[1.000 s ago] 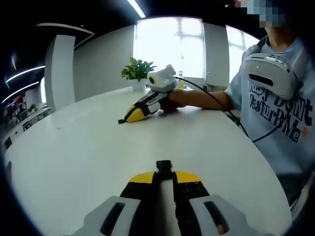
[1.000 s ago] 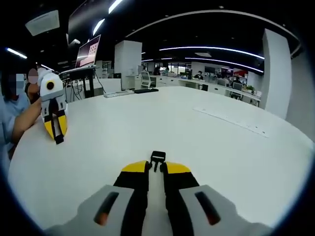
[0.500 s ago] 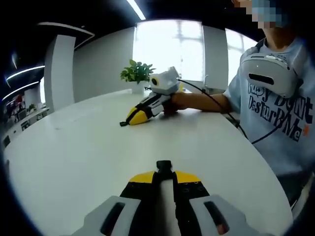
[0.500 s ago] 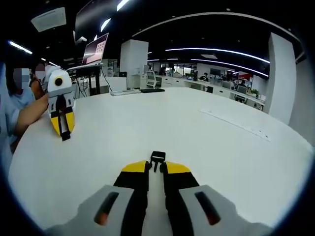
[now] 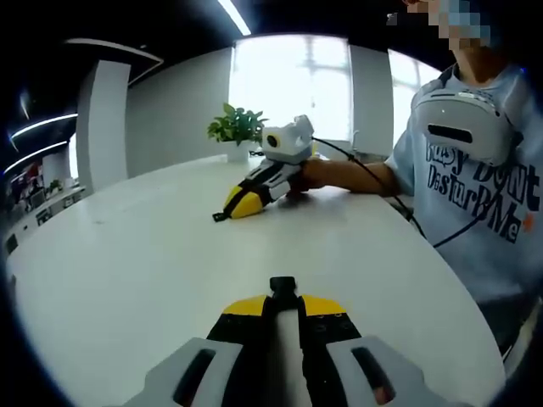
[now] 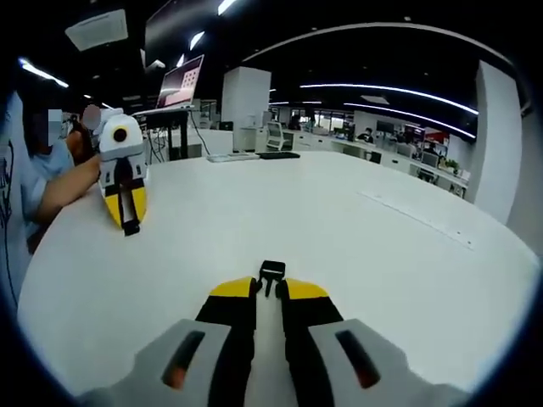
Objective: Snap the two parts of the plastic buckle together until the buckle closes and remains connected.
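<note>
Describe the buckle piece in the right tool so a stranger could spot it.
Start at the big white round table. Near its edge, the right tool with yellow tips is shut on a small black buckle piece; its forked prongs poke out past the tips.

Bench [image 5: 127, 254] top is smooth white laminate-like surface, slight sheen. Both buckle parts, one in left gripper [image 5: 282, 298] jaws, other in right gripper [image 6: 271, 284] jaws, look hard black plastic, semi-gloss. Jaws are matt yellow-and-black plastic, housings matt grey. Person's T-shirt [image 5: 501, 229] is soft matt cloth, printed lettering.
</note>
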`<state>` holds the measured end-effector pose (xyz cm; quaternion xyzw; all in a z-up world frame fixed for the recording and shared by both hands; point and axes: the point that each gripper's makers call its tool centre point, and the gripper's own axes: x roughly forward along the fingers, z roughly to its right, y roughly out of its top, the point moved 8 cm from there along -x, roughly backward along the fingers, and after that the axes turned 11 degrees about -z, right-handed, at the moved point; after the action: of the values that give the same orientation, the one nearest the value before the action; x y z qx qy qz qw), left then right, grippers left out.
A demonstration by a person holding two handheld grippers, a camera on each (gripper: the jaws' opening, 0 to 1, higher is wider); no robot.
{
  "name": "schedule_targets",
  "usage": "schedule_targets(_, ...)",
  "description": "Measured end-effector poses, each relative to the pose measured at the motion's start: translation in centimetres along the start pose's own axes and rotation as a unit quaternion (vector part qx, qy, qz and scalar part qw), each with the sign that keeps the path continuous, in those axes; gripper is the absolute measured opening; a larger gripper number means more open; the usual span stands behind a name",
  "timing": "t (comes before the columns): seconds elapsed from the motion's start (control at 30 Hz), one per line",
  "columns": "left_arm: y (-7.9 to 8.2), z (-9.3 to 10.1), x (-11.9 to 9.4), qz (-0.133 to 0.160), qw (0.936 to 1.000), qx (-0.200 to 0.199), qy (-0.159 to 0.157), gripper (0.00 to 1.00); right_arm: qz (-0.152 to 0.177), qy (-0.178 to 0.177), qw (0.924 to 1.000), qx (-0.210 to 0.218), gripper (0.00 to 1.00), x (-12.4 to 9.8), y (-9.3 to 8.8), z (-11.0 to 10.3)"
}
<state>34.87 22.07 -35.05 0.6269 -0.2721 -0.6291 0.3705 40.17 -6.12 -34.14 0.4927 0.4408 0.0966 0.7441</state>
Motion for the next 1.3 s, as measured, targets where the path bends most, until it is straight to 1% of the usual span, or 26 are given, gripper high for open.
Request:
schedule_targets(0.23,0.0,0.0,-0.1,-0.001,1.0000,0.003,0.002,0.12,-0.002,0.021,0.9997,-0.009,0.12,-0.1,0.1,-0.9)
schedule_targets(0.4,0.1,-0.1,0.0,0.001,1.0000,0.002,0.000,0.12,-0.002,0.043,0.9990,-0.013,0.12,-0.3,0.1,-1.3)
schedule_targets(0.57,0.2,0.0,0.0,-0.002,1.0000,0.006,0.003,0.12,-0.003,0.049,0.9985,-0.026,0.12,-0.5,0.2,-1.7)
schedule_targets(0.7,0.2,-0.1,-0.1,-0.002,1.0000,0.004,0.003,0.12,-0.004,0.068,0.9972,-0.030,0.12,-0.5,0.3,-2.2)
schedule_targets(0.83,0.2,-0.1,-0.2,-0.001,1.0000,0.003,0.004,0.12,0.000,0.090,0.9951,-0.040,0.12,-0.5,0.4,-2.7)
schedule_targets(0.9,0.2,-0.1,-0.2,-0.004,1.0000,0.005,0.007,0.12,0.006,0.100,0.9935,-0.054,0.12,-0.7,0.5,-3.2)
schedule_targets(1.07,0.2,-0.1,-0.3,-0.003,1.0000,0.006,0.006,0.12,0.008,0.119,0.9910,-0.061,0.12,-0.9,0.5,-3.9)
schedule_targets(1.2,0.2,-0.1,-0.3,-0.006,0.9999,0.008,0.008,0.12,0.012,0.149,0.9861,-0.072,0.12,-1.1,0.2,-5.0)
schedule_targets(1.3,0.2,-0.1,-0.4,-0.007,0.9999,0.008,0.009,0.12,0.011,0.172,0.9819,-0.078,0.12,-0.8,0.4,-5.1)
